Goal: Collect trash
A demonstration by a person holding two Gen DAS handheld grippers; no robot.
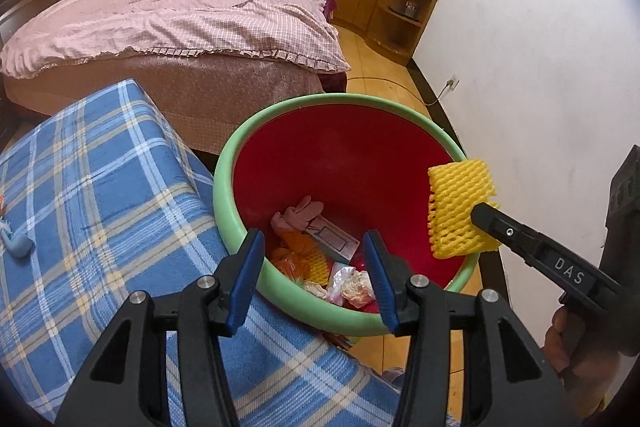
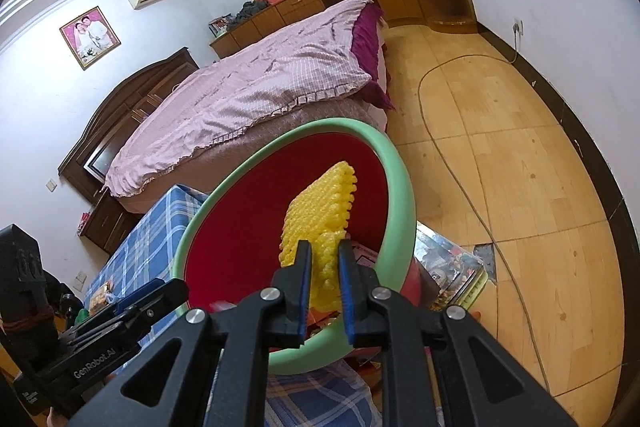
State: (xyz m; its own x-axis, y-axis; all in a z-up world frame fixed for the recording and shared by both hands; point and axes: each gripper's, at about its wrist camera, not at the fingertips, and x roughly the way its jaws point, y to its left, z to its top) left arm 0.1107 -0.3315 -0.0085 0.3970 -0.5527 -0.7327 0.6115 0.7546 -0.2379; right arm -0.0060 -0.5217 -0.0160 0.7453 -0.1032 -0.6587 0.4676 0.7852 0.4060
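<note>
Foam net [image 2: 320, 223], yellow, pinched by its lower end in right gripper [image 2: 324, 279], jaws nearly closed on it; hangs over red bin [image 2: 396, 187], likely for dropping in. Right gripper angled downward. Left gripper [image 1: 312, 279] part-open, empty, aimed down at near rim. Trash [image 1: 320, 259] lies at bin bottom. Bed [image 1: 180, 19] beyond.

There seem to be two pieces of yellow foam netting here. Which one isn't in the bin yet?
The yellow foam net pinched in the right gripper, held over the bin's green rim. The other yellow net already lies at the bin's bottom among the wrappers.
</note>
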